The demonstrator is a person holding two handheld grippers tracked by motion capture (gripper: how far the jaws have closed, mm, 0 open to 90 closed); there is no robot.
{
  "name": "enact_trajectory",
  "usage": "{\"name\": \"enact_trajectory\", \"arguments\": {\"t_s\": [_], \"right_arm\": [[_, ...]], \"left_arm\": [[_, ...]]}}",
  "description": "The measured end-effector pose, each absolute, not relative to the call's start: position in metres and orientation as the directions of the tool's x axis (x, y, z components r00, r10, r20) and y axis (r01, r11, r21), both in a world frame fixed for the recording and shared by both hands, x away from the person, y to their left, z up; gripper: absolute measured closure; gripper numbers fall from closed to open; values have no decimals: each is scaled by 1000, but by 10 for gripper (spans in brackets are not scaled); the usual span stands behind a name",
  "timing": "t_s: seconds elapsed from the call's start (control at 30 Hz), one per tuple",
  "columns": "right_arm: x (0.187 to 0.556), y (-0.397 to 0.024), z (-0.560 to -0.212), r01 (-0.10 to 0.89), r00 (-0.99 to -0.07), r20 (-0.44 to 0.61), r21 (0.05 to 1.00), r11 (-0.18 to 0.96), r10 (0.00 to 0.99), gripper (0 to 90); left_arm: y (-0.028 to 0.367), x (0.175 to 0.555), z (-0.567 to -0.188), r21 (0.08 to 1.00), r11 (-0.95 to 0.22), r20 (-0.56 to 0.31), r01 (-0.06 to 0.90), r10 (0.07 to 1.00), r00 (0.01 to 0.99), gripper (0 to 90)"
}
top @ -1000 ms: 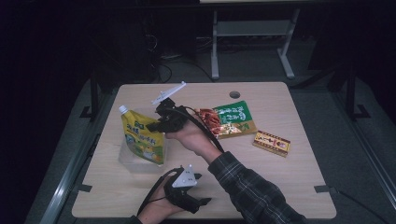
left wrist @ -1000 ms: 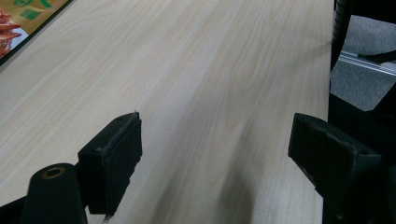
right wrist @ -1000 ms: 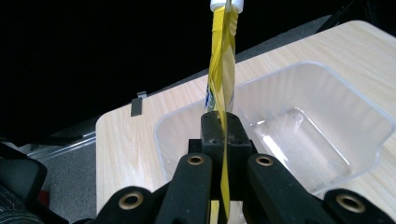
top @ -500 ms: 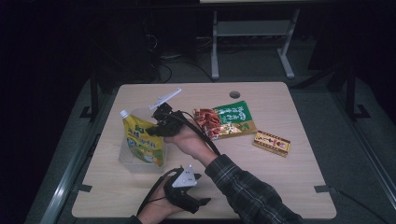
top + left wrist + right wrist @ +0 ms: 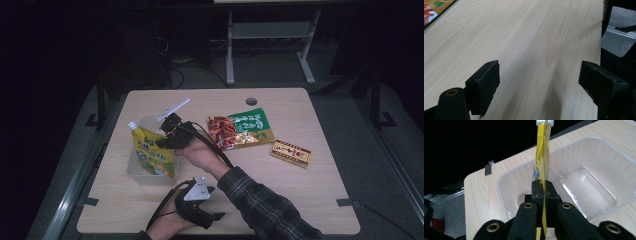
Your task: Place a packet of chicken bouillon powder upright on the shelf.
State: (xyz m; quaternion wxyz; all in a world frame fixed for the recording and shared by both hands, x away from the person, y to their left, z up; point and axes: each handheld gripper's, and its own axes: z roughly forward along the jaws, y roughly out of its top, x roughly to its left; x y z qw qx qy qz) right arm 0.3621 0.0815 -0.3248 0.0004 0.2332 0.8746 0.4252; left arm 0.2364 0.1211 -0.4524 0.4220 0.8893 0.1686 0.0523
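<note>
**Yellow pouch held over the clear tub**

Right gripper (image 5: 167, 137), seen from above at about 9 o'clock of the table middle, clamped tight on the edge of a yellow pouch (image 5: 152, 152). Jaws pinched narrow in the right gripper view, with the thin yellow pouch (image 5: 542, 165) squeezed flat between the pads. Pouch upright, white cap (image 5: 544, 122) at the top. Clear tub (image 5: 584, 177) right under the pouch, resting on the table (image 5: 300, 200). From above, tub (image 5: 135, 167) partly hidden behind the pouch, at the 9 o'clock side of the table. Cannot tell if the pouch bottom touches the tub floor.

Left gripper (image 5: 200, 210) low at 6 o'clock, near the front edge of the table, close to the sleeve (image 5: 260, 205). Jaws spread wide in the left gripper view, with bare wood (image 5: 536, 50) between the pads.

Green and red snack bag (image 5: 240, 130) flat near the middle of the table. Small red and yellow box (image 5: 291, 153) at about 4 o'clock of the bag, just apart from it.
</note>
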Motion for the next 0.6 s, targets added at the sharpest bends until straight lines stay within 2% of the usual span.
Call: {"name": "enact_trajectory", "arguments": {"t_s": [0.1,0.27,0.37,0.5,0.6], "right_arm": [[362,80,-324,406,-892,200,750,522,405,835],[360,70,-316,385,-895,175,766,515,410,620],[359,62,-313,360,-902,142,770,527,408,534],[358,48,-313,322,-914,105,775,543,392,456],[354,35,-313,328,-913,115,778,536,392,434]], "left_arm": [[122,237,-452,769,-584,-52,260,348,936,165],[121,237,-453,779,-569,-60,264,351,935,166],[121,236,-453,779,-563,-72,277,358,931,165],[122,237,-453,774,-569,-71,278,359,931,165],[123,238,-453,775,-567,-70,279,362,930,165]]}}
